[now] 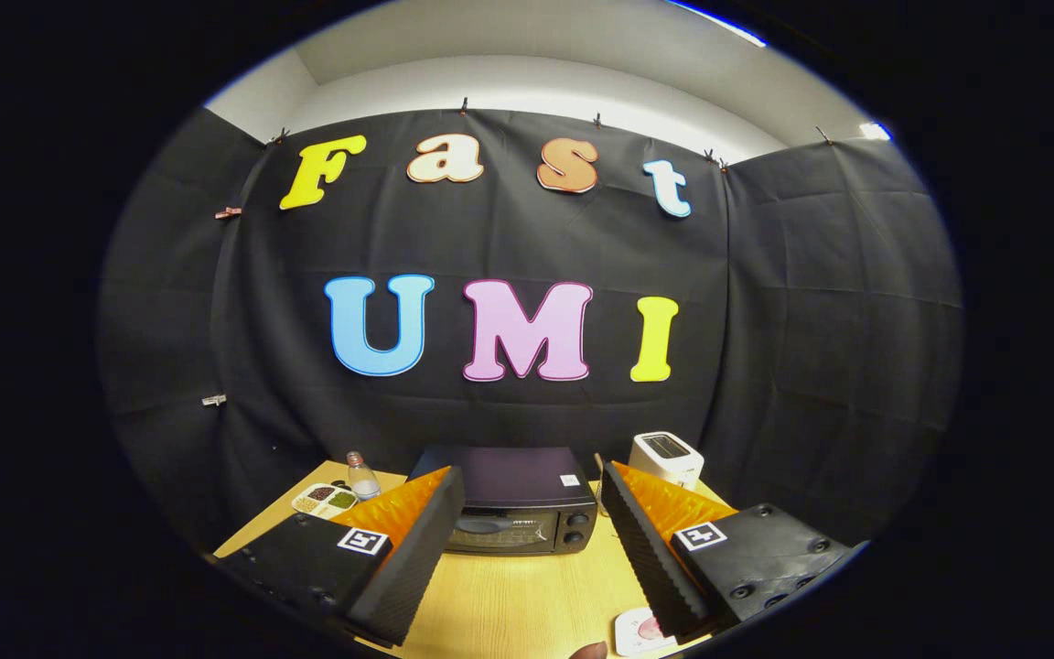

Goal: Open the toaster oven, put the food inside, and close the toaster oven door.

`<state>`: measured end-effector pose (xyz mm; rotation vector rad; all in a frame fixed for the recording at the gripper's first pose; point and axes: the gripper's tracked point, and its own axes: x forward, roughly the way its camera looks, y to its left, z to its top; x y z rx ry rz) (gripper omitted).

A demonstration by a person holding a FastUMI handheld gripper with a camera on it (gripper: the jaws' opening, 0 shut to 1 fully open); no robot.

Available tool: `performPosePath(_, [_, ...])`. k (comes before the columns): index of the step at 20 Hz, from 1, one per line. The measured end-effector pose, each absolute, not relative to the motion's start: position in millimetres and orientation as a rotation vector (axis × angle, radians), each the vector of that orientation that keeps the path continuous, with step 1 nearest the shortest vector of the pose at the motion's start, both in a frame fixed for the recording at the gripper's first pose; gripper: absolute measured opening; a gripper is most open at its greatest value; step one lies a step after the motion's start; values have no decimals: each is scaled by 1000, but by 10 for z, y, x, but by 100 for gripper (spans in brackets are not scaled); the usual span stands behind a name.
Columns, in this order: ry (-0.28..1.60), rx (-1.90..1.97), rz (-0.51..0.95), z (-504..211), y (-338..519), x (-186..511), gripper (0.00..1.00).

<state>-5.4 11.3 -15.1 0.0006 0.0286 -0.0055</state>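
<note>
- The hand-held gripper (532,513) hangs above the near part of a light wooden tabletop (513,599), its two fingers spread wide apart with nothing between them but bare wood and the view ahead.
- The toaster oven (516,502), a dark box with a flat top, sits at the far middle of the tabletop, just beyond the fingertips and framed between them.
- Its glass door (500,529) faces the gripper and stands closed; two round knobs (573,528) are stacked at the right of its front.
- A small white sticker (569,480) lies on the oven's top near the right far corner.
- To the right of the oven and farther back stands a white slot toaster (666,457), apart from the oven.
- To the left of the oven, a small clear bottle (361,476) stands upright, and just beside it on its left lies a white divided tray (326,500) holding dark, green and pale fillings.
- Near the right finger, at the near edge of the tabletop, rests a small white plate (637,631) with something pinkish on it, perhaps the food, though it is partly hidden by the finger.
- A rounded dark shape (589,651) shows at the very near edge beside that plate; what it is cannot be told.
</note>
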Motion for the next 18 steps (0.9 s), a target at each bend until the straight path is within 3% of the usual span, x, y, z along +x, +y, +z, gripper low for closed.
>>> performPosePath(10, [37, 5, 6, -240, 243, 34, 97])
performPosePath(18, [165, 13, 69, -955, 683, 540, 98])
